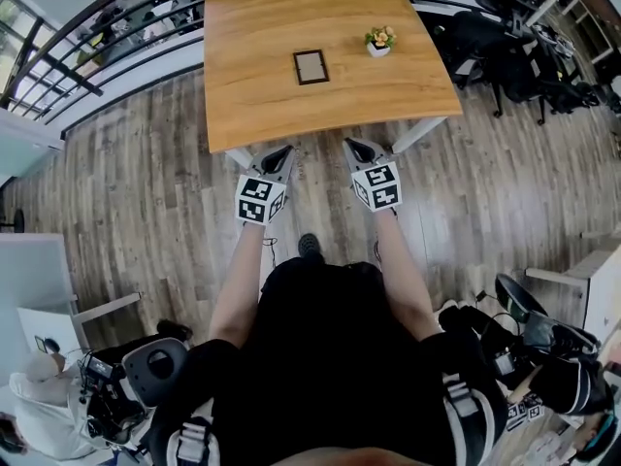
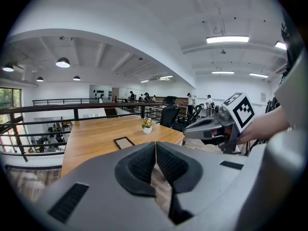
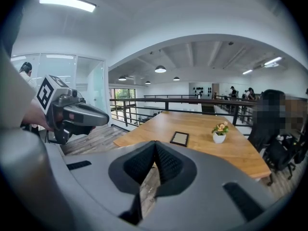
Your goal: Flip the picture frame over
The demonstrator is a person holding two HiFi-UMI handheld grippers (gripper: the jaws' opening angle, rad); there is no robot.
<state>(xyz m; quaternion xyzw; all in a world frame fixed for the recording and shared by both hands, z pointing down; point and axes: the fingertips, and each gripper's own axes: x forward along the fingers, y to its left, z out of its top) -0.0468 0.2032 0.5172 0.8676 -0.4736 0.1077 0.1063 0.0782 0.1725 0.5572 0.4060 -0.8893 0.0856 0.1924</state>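
Note:
A small dark picture frame (image 1: 310, 67) lies flat in the middle of the wooden table (image 1: 262, 95); it also shows as the frame (image 2: 123, 142) in the left gripper view and the frame (image 3: 179, 138) in the right gripper view. My left gripper (image 1: 282, 152) is shut and empty just short of the table's near edge. My right gripper (image 1: 357, 148) is shut and empty beside it. From each gripper view the other one shows, the right gripper (image 2: 192, 129) and the left gripper (image 3: 98, 115). Both are well short of the frame.
A small white pot with flowers (image 1: 379, 43) stands on the table right of the frame. A black railing (image 1: 107, 27) runs along the far left. Office chairs and bags (image 1: 514, 47) crowd the right side. Wooden floor lies under me.

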